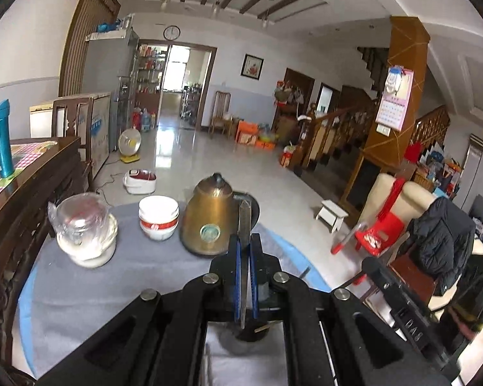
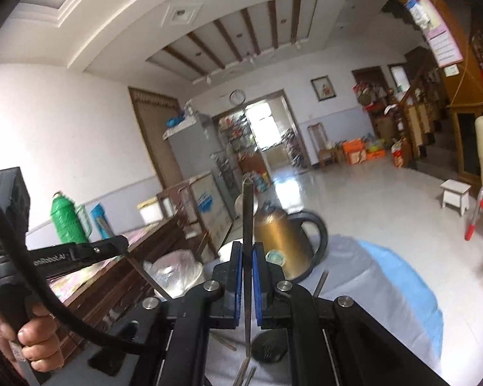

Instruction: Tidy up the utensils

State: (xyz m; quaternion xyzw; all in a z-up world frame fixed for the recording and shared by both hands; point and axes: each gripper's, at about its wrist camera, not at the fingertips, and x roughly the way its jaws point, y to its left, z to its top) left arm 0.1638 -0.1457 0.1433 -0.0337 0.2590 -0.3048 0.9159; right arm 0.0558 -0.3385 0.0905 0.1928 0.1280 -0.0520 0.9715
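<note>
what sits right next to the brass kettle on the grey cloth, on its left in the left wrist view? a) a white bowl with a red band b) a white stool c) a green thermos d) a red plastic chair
a: in the left wrist view the white bowl with a red band stands on the grey cloth just left of the brass kettle.

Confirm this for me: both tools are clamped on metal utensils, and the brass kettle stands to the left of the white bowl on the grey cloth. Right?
Not quite. In the left wrist view the brass kettle stands to the right of the white bowl, not the left. The rest holds: the left tool and the right tool are each shut on a metal utensil, on the grey cloth.
</note>
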